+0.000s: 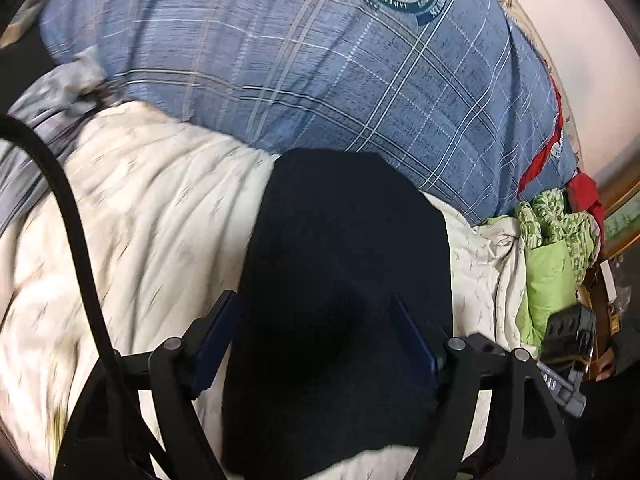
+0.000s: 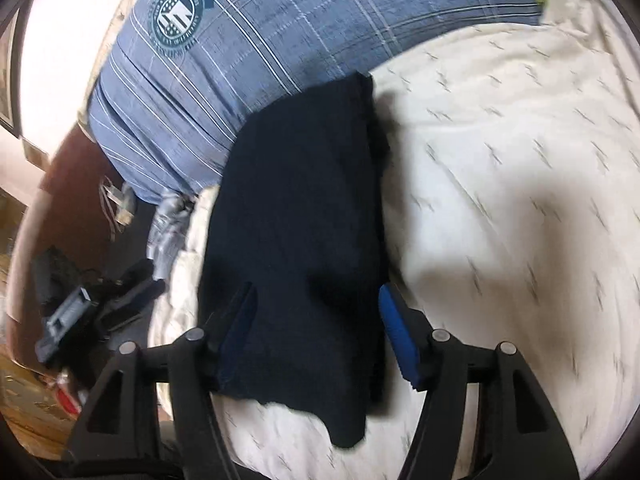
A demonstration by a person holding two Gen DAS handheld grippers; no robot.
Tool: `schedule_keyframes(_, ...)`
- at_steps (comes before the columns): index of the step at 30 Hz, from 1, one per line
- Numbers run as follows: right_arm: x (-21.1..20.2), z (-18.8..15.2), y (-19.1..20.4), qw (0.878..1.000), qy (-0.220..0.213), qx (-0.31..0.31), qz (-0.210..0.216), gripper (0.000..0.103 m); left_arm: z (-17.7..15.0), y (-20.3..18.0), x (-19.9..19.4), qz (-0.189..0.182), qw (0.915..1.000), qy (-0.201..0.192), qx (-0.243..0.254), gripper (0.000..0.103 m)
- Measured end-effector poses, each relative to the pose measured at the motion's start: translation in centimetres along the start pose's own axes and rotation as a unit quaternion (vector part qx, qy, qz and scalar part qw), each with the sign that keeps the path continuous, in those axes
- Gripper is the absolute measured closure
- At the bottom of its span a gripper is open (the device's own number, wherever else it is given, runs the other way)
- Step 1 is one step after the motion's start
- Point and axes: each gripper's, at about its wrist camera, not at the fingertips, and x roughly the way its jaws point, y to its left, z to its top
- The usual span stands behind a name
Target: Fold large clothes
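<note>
My left gripper (image 1: pixel 316 344) and right gripper (image 2: pixel 316 328) both gape wide over the folded navy garment (image 2: pixel 296 216) on the cream quilt (image 2: pixel 500 200). Soft, limp, probably light; I'd pinch its near hem.

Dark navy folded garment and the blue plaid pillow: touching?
Touching. In the right wrist view, the dark navy folded garment's far end lies over the blue plaid pillow's lower edge, with no white bedding visible between them.
</note>
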Motion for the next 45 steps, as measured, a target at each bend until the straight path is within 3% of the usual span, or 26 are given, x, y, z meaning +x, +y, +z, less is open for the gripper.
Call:
schedule_keyframes(6,4.2,8.3,-1.2,0.999,-0.015,0.028,0.025,0.039,8.4,2.0,6.4,-0.013,0.9985,0.035,-0.040,0.027)
schedule_keyframes(10,7.2,12.1,-2.5,0.999,-0.014,0.032,0.019,0.040,10.7,4.2,9.4,-0.043,0.9961,0.044,-0.064,0.028)
schedule_keyframes(11,7.8,12.4,-2.8,0.999,-0.011,0.032,0.015,0.044,10.8,4.8,10.2,-0.034,0.9947,0.055,-0.080,0.029)
schedule_keyframes(13,9.2,12.4,-3.6,0.999,0.002,0.039,0.009,0.058,10.9,5.6,11.4,-0.058,0.9909,0.072,-0.098,0.031)
schedule_keyframes(15,9.9,12.3,-4.5,0.998,0.005,0.054,0.018,0.065,10.9,5.9,12.3,-0.076,0.9867,0.081,-0.119,0.031)
schedule_keyframes(16,10.2,12.3,-4.9,0.998,0.012,0.055,0.021,0.076,10.9,6.0,12.6,-0.087,0.9844,0.082,-0.129,0.031)
schedule_keyframes(17,10.4,12.3,-5.1,0.998,0.017,0.051,0.023,0.085,10.9,5.8,12.7,-0.089,0.9846,0.080,-0.128,0.031)
schedule_keyframes(18,10.3,12.3,-5.3,0.998,0.018,0.053,0.029,0.087,10.9,5.4,12.6,-0.078,0.9873,0.075,-0.116,0.033)
schedule_keyframes(20,10.0,12.4,-5.3,0.997,0.020,0.054,0.049,0.094,10.6,4.6,12.5,-0.059,0.9921,0.071,-0.084,0.054)
schedule_keyframes(21,9.9,12.7,-5.3,0.997,0.019,0.054,0.054,0.095,10.3,4.1,12.6,-0.056,0.9926,0.071,-0.081,0.059)
schedule_keyframes(23,10.0,13.0,-5.0,0.998,0.022,0.040,0.050,0.096,10.2,4.1,11.9,-0.055,0.9940,0.061,-0.072,0.083)
schedule_keyframes(25,10.0,13.3,-4.4,0.997,0.023,0.035,0.065,0.098,10.3,4.5,10.6,-0.068,0.9931,0.046,-0.084,0.092)
schedule_keyframes(27,8.1,13.9,-3.3,0.997,-0.006,0.016,0.081,0.098,10.7,6.4,9.0,-0.085,0.9898,0.019,-0.113,0.096)
schedule_keyframes(29,7.5,14.6,-2.7,0.997,-0.019,0.009,0.078,0.098,10.9,7.1,8.9,-0.056,0.9937,-0.001,-0.098,0.103)
schedule_keyframes(30,8.0,14.6,-2.5,0.999,-0.020,-0.006,0.045,0.098,11.0,7.8,9.2,-0.034,0.9941,-0.003,-0.103,0.103)
schedule_keyframes(31,9.2,14.3,-2.9,1.000,-0.010,-0.013,0.007,0.098,10.9,8.5,9.7,-0.037,0.9925,0.008,-0.116,0.103)
schedule_keyframes(33,11.5,13.5,-4.3,0.999,0.021,0.024,0.006,0.098,10.6,9.3,10.3,-0.076,0.9866,0.028,-0.141,0.099)
schedule_keyframes(36,11.0,13.4,-4.9,0.998,0.025,0.049,0.031,0.082,10.4,8.9,9.4,-0.063,0.9885,0.019,-0.136,0.058)
schedule_keyframes(37,10.3,13.5,-4.9,0.997,0.020,0.055,0.042,0.062,10.3,8.4,8.8,-0.052,0.9909,0.015,-0.123,0.039)
schedule_keyframes(38,9.6,13.4,-4.9,0.997,0.010,0.056,0.046,0.038,10.1,8.0,8.2,-0.038,0.9928,0.008,-0.113,0.031)
schedule_keyframes(39,8.4,13.2,-4.8,0.998,-0.006,0.054,0.038,0.031,9.8,7.5,7.7,-0.029,0.9942,0.004,-0.103,0.030)
schedule_keyframes(41,7.1,12.4,-4.7,0.998,-0.005,0.049,0.034,0.030,9.0,6.2,6.9,-0.005,0.9974,0.015,-0.070,0.029)
schedule_keyframes(45,6.8,9.5,-5.0,0.996,0.021,0.070,0.055,0.030,6.6,3.9,7.0,-0.012,0.9985,0.046,-0.028,0.028)
